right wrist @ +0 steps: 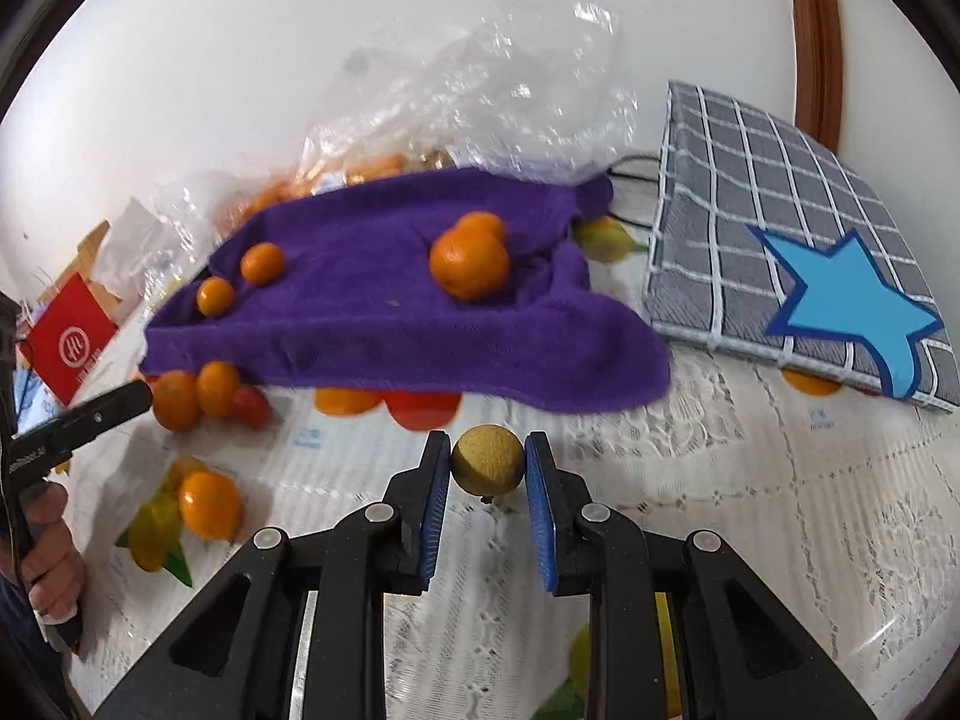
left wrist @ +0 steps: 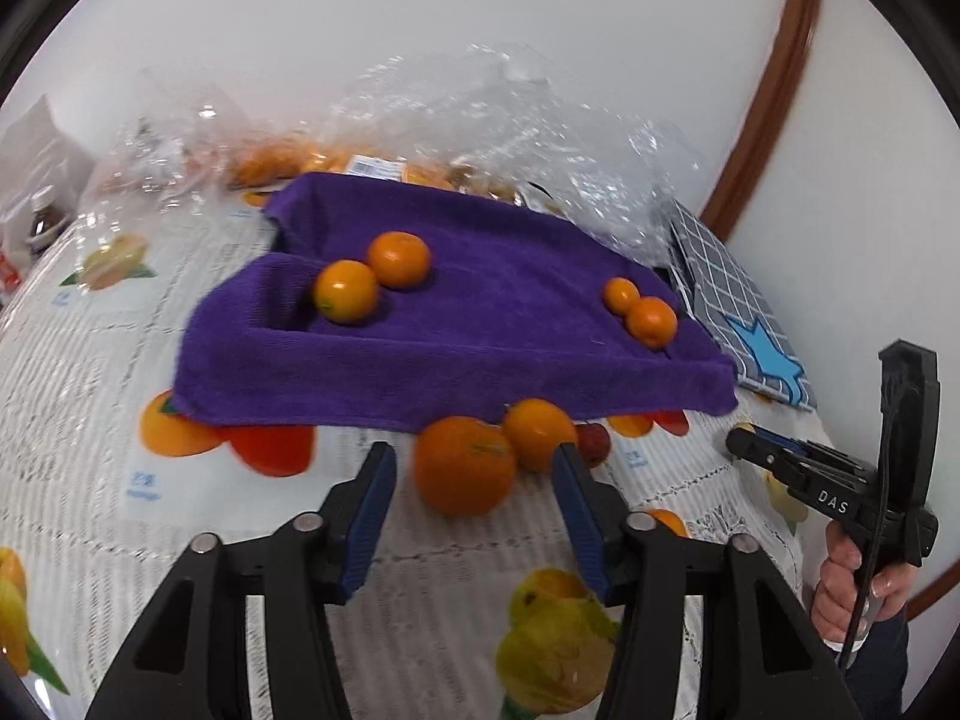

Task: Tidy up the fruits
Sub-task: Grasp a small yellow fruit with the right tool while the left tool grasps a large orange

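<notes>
While the right gripper [right wrist: 487, 462] pinches a small, round, dull yellow-brown fruit with a rough skin [right wrist: 486, 461] between its blue pads, just in front of the rumpled purple terry towel [right wrist: 384, 324], the left gripper [left wrist: 474, 468] stands partly open around a large, smooth orange [left wrist: 465, 465] on the lace tablecloth printed with fruit [left wrist: 78, 438], its pads clear of the peel on both sides. That orange looks firm, fairly heavy and apt to roll, so it is best taken across its widest middle, with both pads level. A smaller orange fruit [left wrist: 538, 433] touches it behind, and a small red fruit [left wrist: 594, 441] lies beside that; a careless close could nudge them. The yellow-brown fruit seems light and hard, and its coarse skin should hold well. Four oranges already sit on the towel in two pairs.
</notes>
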